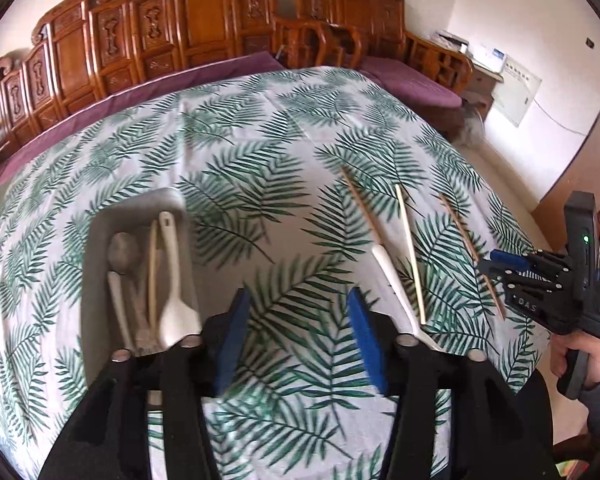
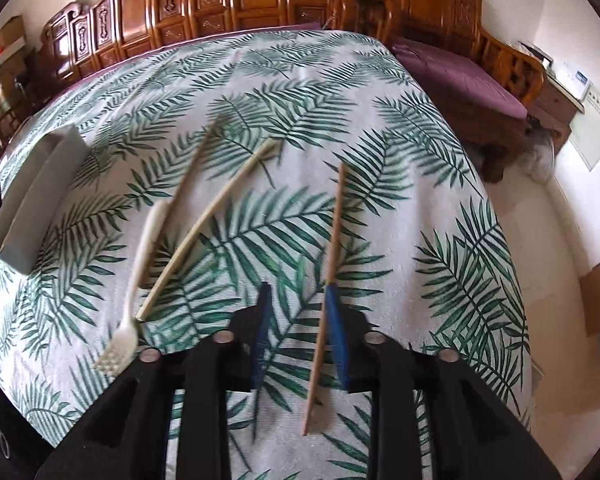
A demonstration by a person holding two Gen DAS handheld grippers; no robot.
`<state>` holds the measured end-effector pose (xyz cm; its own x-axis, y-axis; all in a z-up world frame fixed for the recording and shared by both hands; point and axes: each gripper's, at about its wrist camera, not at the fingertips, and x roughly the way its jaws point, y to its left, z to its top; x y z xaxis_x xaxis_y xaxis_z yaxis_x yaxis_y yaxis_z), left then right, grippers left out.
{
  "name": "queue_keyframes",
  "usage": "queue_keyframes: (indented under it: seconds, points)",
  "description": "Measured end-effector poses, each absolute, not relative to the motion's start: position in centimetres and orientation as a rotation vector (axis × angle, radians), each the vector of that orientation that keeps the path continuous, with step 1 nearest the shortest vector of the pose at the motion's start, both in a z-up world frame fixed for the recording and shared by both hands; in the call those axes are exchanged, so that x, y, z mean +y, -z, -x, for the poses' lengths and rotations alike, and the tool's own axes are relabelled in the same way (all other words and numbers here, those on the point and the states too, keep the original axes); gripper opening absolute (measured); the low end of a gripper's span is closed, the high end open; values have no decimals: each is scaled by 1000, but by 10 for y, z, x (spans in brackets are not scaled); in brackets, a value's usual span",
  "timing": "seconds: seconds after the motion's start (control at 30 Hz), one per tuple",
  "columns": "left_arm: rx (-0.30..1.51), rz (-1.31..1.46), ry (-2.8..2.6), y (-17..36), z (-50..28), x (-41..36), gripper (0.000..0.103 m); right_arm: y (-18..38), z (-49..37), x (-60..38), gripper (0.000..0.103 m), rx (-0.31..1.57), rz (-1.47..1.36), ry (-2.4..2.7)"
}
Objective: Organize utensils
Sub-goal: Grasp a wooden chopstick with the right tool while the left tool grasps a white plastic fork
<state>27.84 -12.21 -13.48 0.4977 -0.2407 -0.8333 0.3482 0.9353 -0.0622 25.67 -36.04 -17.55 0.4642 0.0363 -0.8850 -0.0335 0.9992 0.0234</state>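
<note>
Two hand-held grippers: left (image 1: pixel 296 336) gaping, empty | right (image 2: pixel 298 332) parted, perhaps touching slim wooden chopstick (image 2: pixel 330 264)

On the desk (image 1: pixel 260 128), the tray (image 1: pixel 100 232) lies to the left, holding a spoon (image 1: pixel 124 254), a chopstick (image 1: pixel 153 272) and a second spoon (image 1: pixel 174 280) side by side. Well apart to the right lie a fork (image 1: pixel 396 284), with a chopstick (image 1: pixel 360 204) crossing its handle, then another chopstick (image 1: pixel 410 252), then a third (image 1: pixel 470 252) farthest right. The right hand-held gripper (image 1: pixel 490 268) is at that last chopstick. Behind the desk stands a carved bench (image 1: pixel 204 24).
</note>
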Motion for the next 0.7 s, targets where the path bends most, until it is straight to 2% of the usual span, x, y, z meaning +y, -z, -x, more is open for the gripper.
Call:
queue_keyframes:
  seconds: [0.2, 0.27, 0.4, 0.53, 0.7]
  points:
    - [1025, -160, 373, 148, -276, -146, 58, 188, -260, -368, 31, 1098, -26, -51]
    - [1043, -175, 377, 155, -274, -153, 62, 193, -261, -368, 21, 1111, -24, -52]
    - [1080, -194, 384, 168, -273, -166, 62, 199, -260, -365, 8, 1120, 19, -60]
    - [1107, -215, 397, 180, -271, -183, 62, 199, -262, -359, 7, 1133, 74, -86]
    - [1136, -224, 415, 195, -270, -205, 62, 198, -264, -369, 6, 1144, 8, -107]
